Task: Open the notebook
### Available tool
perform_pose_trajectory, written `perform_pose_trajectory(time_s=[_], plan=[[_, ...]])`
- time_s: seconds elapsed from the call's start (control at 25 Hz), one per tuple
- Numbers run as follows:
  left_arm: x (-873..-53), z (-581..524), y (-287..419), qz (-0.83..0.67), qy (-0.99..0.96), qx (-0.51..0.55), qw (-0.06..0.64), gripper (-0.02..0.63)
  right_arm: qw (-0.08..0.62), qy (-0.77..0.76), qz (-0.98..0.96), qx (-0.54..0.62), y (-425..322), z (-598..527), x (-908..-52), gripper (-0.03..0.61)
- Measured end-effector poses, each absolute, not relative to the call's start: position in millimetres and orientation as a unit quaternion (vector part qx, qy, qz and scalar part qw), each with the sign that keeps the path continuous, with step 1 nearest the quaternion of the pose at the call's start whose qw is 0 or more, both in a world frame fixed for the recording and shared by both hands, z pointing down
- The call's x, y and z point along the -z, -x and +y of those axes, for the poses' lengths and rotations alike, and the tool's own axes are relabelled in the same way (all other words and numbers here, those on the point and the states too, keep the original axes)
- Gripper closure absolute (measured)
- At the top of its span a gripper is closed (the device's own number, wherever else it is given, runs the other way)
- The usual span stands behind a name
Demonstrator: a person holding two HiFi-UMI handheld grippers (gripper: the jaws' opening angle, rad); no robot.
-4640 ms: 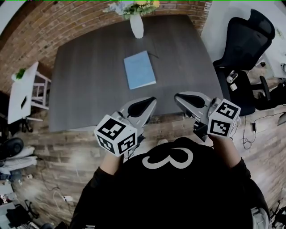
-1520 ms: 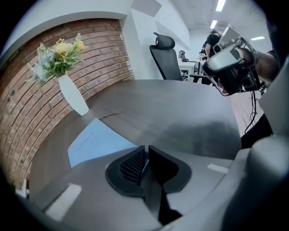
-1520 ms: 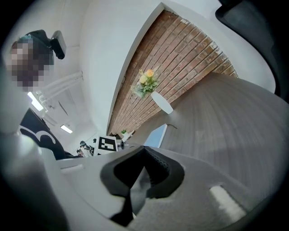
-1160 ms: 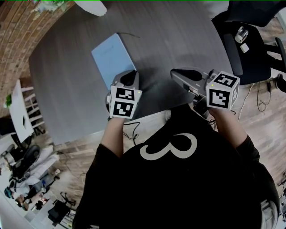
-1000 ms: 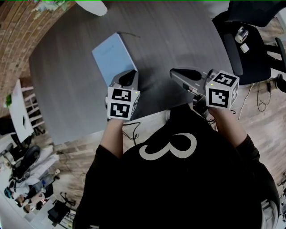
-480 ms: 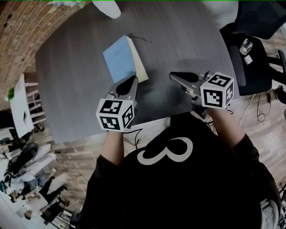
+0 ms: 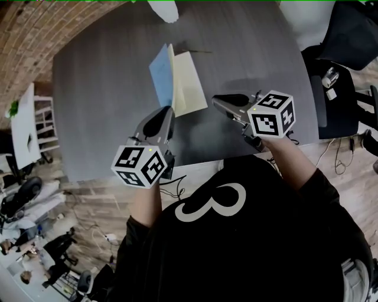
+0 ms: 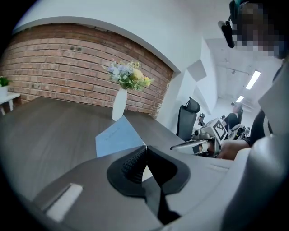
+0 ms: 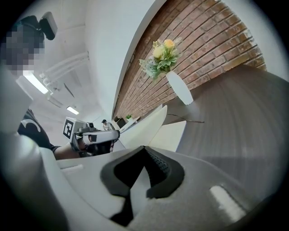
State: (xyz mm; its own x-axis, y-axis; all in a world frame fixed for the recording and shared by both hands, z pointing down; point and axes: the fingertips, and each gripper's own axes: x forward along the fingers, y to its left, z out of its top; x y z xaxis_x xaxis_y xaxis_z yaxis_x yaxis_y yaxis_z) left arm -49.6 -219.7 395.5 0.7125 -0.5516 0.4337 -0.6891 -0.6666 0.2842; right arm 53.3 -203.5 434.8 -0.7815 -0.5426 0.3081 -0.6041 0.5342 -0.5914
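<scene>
The notebook lies on the dark table (image 7: 94,88) with its blue cover (image 7: 160,72) raised on edge and a cream page (image 7: 190,88) bare beside it. My left gripper (image 7: 170,110) is shut on the cover's near corner; in the left gripper view the jaws (image 8: 145,147) meet at the blue cover (image 8: 116,137). My right gripper (image 7: 216,101) hovers just right of the open page, jaws together and nothing between them (image 9: 144,147). From the right gripper view the lifted cover (image 9: 145,126) stands over the page (image 9: 174,135).
A white vase with flowers (image 7: 165,7) stands at the table's far edge, behind the notebook. A thin dark cord or pen (image 7: 198,51) lies by the notebook's far corner. A black office chair (image 7: 348,41) is at the right. White furniture (image 7: 20,127) stands at the left.
The blue cover has swung up and to the left from lying flat, baring the cream page. My left gripper rose with it. My right gripper slid left toward the notebook.
</scene>
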Motion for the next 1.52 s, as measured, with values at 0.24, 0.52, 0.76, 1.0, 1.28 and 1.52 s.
perform_pose_trajectory(time_s=[0.24,0.52,0.76,1.0,1.28,1.52], plan=[[-384,-222,81,-0.378,-0.888,-0.120,0.232,0.589,0.081,-0.309,-0.884,-0.342,-27,-221,-445,0.577],[-379,-228,122,-0.416,-0.868,-0.087,0.255,0.589,0.109,-0.294,-0.889,-0.334,-4,-238,-454,0.577],[-382,-230,146,-0.442,-0.853,-0.066,0.271,0.589,0.174,-0.293,-0.890,-0.302,6,-247,-479,0.577],[-390,-233,166,-0.462,-0.837,-0.039,0.289,0.589,0.262,-0.287,-0.884,-0.261,10,-249,-511,0.577],[-412,-239,211,-0.496,-0.793,0.001,0.355,0.588,0.319,-0.273,-0.878,-0.230,14,-248,-521,0.577],[-444,-239,232,-0.532,-0.767,-0.015,0.359,0.584,0.361,-0.262,-0.872,-0.202,15,-245,-529,0.577]])
